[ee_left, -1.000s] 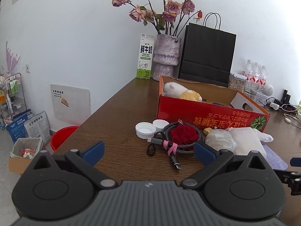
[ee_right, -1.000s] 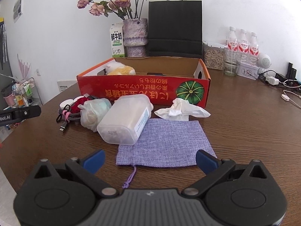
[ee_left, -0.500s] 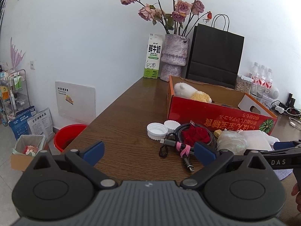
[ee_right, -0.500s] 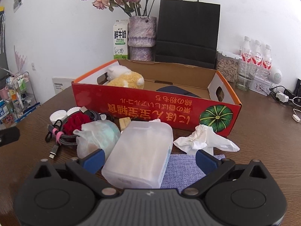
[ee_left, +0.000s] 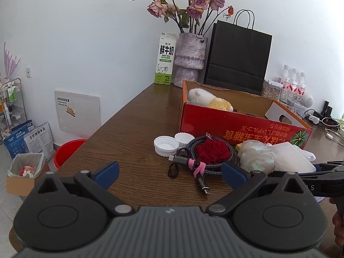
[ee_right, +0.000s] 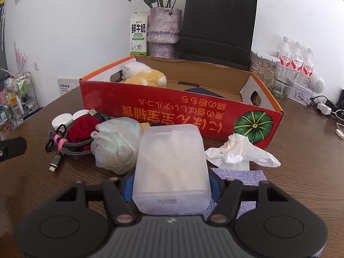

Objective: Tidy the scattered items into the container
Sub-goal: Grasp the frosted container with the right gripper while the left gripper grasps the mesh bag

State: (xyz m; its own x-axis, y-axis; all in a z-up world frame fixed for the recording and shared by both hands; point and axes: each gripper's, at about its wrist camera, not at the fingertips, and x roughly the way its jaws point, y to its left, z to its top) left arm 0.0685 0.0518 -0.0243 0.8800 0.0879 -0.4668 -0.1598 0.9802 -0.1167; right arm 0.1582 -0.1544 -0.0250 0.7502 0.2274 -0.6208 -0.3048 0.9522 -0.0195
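A red cardboard box [ee_right: 176,111] holds a plush toy [ee_right: 144,76]; the box also shows in the left wrist view [ee_left: 236,126]. My right gripper [ee_right: 171,186] is shut on a translucent plastic box [ee_right: 172,167] lying on the table in front of the red box. A coiled cable [ee_left: 202,161] with a red cloth rose [ee_left: 211,150], two white lids [ee_left: 166,145], a plastic bag bundle [ee_right: 117,144], a crumpled tissue [ee_right: 240,152] and a purple cloth pouch [ee_right: 238,175] lie scattered nearby. My left gripper [ee_left: 169,172] is open and empty, short of the cable.
A milk carton [ee_left: 165,64], a vase of dried roses [ee_left: 190,58] and a black paper bag [ee_left: 236,58] stand behind the box. Water bottles [ee_right: 296,58] and a jar are at the back right. A red bucket [ee_left: 68,150] sits on the floor left.
My right gripper moved forward onto the translucent plastic box and closed on its sides. My left gripper shifted slightly and stayed open.
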